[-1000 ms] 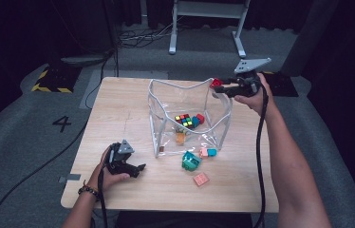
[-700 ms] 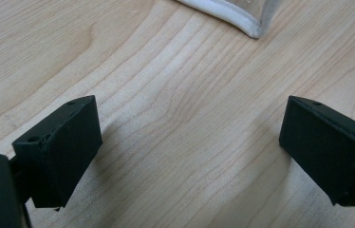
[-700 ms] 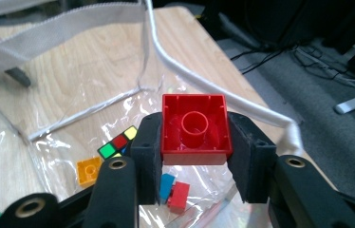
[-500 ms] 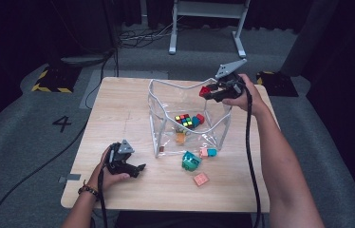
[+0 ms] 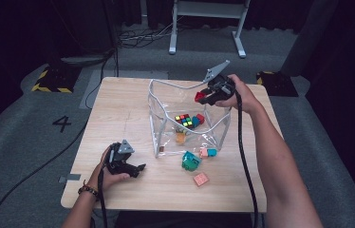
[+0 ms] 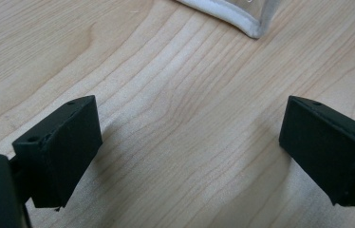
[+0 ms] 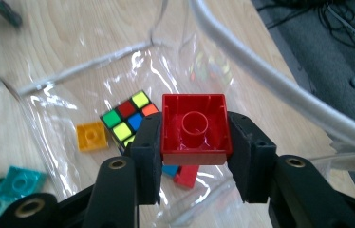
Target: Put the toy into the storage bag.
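Right gripper view shows the right claw (image 7: 194, 137) clamping a red brick (image 7: 194, 128), hollow underside facing the camera.

Dark room, grey carpet (image 5: 33, 142), wooden table (image 5: 118, 109).

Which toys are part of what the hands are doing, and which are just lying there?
Part of the job:
right gripper
red block
clear bag

Just lying about:
puzzle cube
orange block
pink block
left gripper, open on the table
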### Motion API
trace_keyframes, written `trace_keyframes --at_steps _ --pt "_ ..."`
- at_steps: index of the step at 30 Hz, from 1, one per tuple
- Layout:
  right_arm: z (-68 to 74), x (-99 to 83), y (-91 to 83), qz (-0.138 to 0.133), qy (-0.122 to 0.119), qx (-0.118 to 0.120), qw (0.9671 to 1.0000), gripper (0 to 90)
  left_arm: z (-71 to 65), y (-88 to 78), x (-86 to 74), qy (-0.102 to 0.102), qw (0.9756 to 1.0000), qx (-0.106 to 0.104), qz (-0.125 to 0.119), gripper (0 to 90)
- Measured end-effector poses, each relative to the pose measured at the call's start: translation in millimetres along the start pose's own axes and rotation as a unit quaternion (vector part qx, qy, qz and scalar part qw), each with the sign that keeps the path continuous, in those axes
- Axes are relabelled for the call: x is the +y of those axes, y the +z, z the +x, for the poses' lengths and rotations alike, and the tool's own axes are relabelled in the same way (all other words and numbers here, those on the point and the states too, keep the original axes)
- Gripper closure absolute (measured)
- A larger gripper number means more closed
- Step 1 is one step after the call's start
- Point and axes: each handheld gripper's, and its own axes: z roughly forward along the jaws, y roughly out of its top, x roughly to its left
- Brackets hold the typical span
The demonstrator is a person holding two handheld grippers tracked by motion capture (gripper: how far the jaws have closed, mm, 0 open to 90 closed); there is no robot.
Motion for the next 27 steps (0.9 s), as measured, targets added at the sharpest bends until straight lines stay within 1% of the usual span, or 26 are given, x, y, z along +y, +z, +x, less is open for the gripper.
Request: trace_keyframes --at_steps 1,3,4,5,6,7,8,9,10,14,15,17,19,23,26,27 --pt "0.4 0.0 1.6 0.011 0.0 -0.002 0.9999 59.2 0.1 -0.1 0.0 0.001 1.0 0.0 0.001 6.9" --pt "-0.5 -0.1 2.9 0.033 -0.01 0.0 0.9994 59.2 0.1 -0.1 0.0 0.001 1.0 0.0 0.001 6.9" --pt "-1.3 -0.8 3.7 0.044 -0.016 -0.004 0.9989 59.2 0.2 -0.2 0.1 0.001 1.0 0.0 0.001 6.9" --pt "-1.8 -1.9 3.8 0.057 -0.014 -0.003 0.9983 59.2 0.1 -0.1 0.0 0.001 1.0 0.0 0.001 6.9" --pt "-3.1 -3.4 3.8 0.066 -0.018 -0.002 0.9977 59.2 0.1 -0.1 0.0 0.001 1.0 0.0 0.001 6.9" --pt "-3.6 -5.1 2.7 0.076 -0.015 -0.001 0.997 59.2 0.0 0.0 0.0 0.0 1.0 0.0 0.0 6.9" --pt "-4.9 -7.2 2.2 0.083 -0.017 0.002 0.9964 59.2 0.1 -0.1 0.0 0.001 1.0 0.0 0.001 6.9" --pt "-6.0 -10.4 0.9 0.097 -0.021 0.001 0.9951 59.2 0.1 -0.1 0.0 0.001 1.0 0.0 0.001 6.9" --pt "-6.9 -12.3 -0.3 0.104 -0.019 -0.001 0.9944 59.2 0.1 0.0 0.0 0.001 1.0 0.0 0.0 6.9" --pt "-13.6 -21.8 -11.2 0.108 -0.009 -0.006 0.9941 59.2 0.1 -0.1 0.0 0.001 1.0 0.0 0.001 6.9" --pt "-15.0 -24.0 -13.2 0.11 -0.011 -0.009 0.9938 59.2 0.1 -0.1 0.0 0.001 1.0 0.0 0.001 6.9" --pt "-17.1 -28.2 -16.6 0.125 -0.01 -0.01 0.9921 59.2 0.1 -0.1 0.0 0.001 1.0 0.0 0.001 6.9" --pt "-17.7 -31.9 -19.8 0.129 -0.011 -0.01 0.9916 59.2 0.1 -0.1 0.0 0.001 1.0 0.0 0.001 6.9" --pt "-17.2 -36.3 -23.8 0.12 -0.008 -0.01 0.9926 59.1 -0.1 0.0 0.0 0.0 1.0 0.0 0.0 6.9" --pt "-14.4 -37.9 -27.9 0.101 -0.003 -0.016 0.9948 58.6 0.1 0.0 0.0 0.001 1.0 0.0 0.001 7.0" --pt "-13.5 -38.1 -28.9 0.09 -0.004 -0.017 0.9958 57.1 0.0 -0.1 0.0 0.001 1.0 0.0 0.001 6.9"
